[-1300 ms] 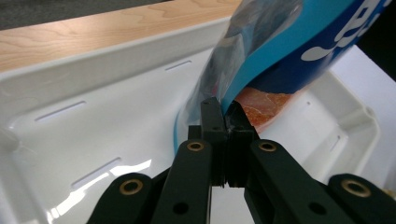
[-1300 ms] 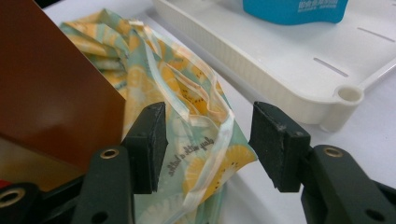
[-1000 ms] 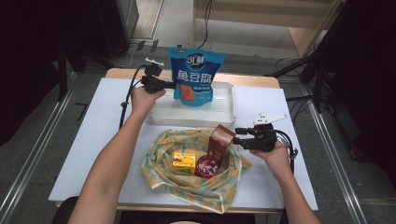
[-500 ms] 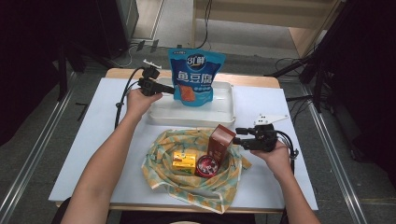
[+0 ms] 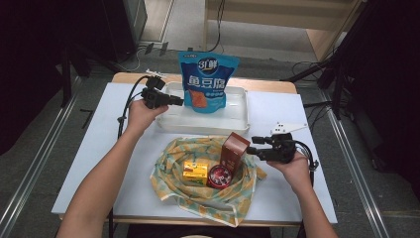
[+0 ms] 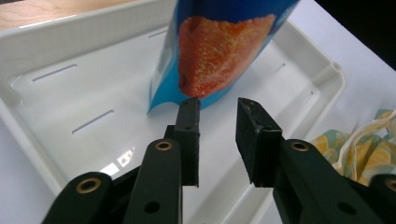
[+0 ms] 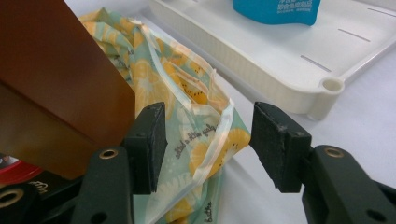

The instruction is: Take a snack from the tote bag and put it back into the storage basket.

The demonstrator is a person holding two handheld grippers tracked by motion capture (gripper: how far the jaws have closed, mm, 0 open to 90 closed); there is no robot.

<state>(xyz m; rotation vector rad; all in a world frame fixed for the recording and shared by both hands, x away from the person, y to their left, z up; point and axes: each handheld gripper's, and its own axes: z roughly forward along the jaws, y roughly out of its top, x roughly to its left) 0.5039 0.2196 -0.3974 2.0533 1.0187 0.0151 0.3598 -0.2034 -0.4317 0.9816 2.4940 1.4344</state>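
— While the white tray (image 5: 236, 119) bears the upright blue pouch (image 5: 208, 82), is it secure?
— Left gripper (image 6: 217, 123) stands parted, just clear of it. Withdraw straight; right gripper (image 7: 208, 140), also parted, should square onto the brown box (image 7: 56, 79).

Your right gripper (image 7: 208, 144) beside the brown box (image 7: 56, 79).
Your jaws stand apart, nothing between the pads. The box's side touches the jaw at 9 o'clock. The fruit-print cloth bag (image 7: 196, 116) lies behind the gap. At 1 o'clock sits the white tray (image 7: 280, 79), holding the blue pouch (image 7: 275, 11).
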